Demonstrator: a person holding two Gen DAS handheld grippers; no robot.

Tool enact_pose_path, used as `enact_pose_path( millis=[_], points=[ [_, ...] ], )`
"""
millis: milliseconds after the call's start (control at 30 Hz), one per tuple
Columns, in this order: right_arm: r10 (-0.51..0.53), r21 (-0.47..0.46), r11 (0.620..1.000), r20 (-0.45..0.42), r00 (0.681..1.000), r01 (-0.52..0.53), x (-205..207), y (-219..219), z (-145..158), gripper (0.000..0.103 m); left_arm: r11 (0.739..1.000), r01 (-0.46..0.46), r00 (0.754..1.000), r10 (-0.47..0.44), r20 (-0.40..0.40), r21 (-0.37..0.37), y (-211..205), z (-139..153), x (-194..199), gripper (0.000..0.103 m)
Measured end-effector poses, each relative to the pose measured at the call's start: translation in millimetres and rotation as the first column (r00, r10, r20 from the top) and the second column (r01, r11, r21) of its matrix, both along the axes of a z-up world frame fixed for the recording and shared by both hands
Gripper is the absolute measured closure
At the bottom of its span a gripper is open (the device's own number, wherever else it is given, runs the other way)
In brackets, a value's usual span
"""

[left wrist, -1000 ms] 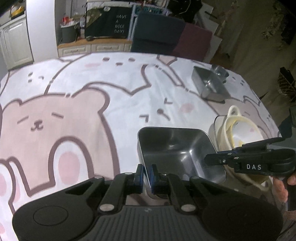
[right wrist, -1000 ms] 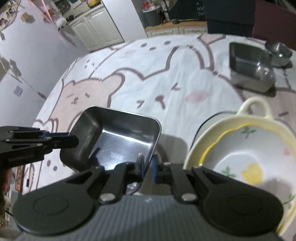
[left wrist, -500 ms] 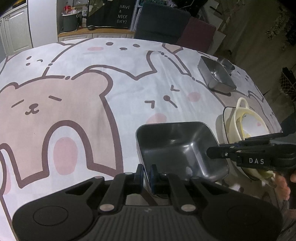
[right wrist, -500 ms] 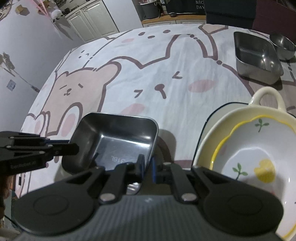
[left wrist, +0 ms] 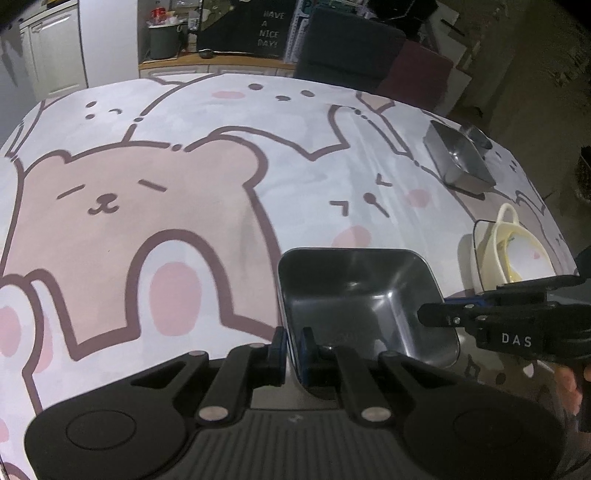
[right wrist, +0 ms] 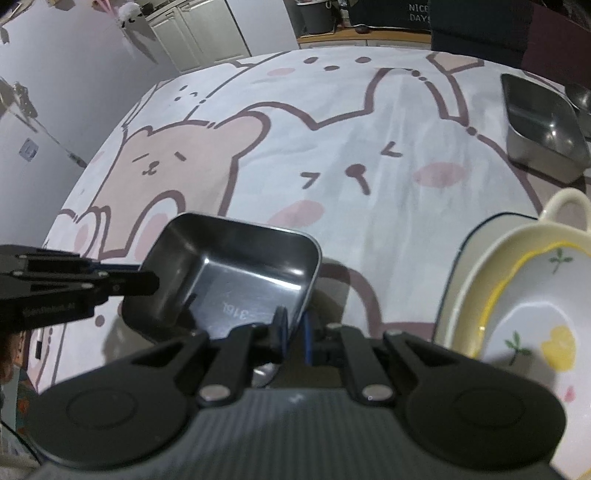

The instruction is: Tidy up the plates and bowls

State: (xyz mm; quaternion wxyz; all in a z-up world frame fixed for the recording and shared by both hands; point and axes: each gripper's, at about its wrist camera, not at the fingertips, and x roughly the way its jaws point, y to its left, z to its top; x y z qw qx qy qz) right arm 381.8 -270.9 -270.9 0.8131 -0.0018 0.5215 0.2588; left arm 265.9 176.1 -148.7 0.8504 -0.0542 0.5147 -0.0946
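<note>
Because each tool is clamped on a different wall of the steel tray (left wrist: 364, 295), the left tool (left wrist: 293, 345) on one rim and the right tool (right wrist: 295, 326) on the adjoining side, the load is shared and the tray hangs level, slightly above the desk (left wrist: 155, 184). The stacked ceramic bowls (right wrist: 517, 302) sit just beside it; a second steel tray (right wrist: 543, 122) lies further off. A cartoon bear cloth covers the desk, with kitchen cabinets (right wrist: 195, 29) behind in a dim room.
</note>
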Motion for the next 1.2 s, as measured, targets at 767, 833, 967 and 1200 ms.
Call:
enact_pose_path(
  millis=[767,833,967,1200],
  points=[
    [-0.009,0.027,1.000,0.055,0.998,0.008,-6,-5,20,0.026,0.996,-0.093,0.995,0.093,0.027,-0.004,9,12,-5,0.010],
    [-0.020,0.030,0.999,0.071,0.997,0.018,-5,-13,27,0.016,0.996,-0.094,0.995,0.094,0.040,0.002,6,18,-3,0.007],
    [-0.032,0.036,0.999,0.101,0.994,0.028,2,-33,41,0.005,0.997,-0.071,0.995,0.069,0.074,0.031,-10,31,4,0.000],
    [-0.048,0.048,0.998,0.151,0.987,0.041,23,-86,69,0.000,0.999,-0.016,0.990,0.010,0.143,0.040,-57,56,28,0.000]
  ],
)
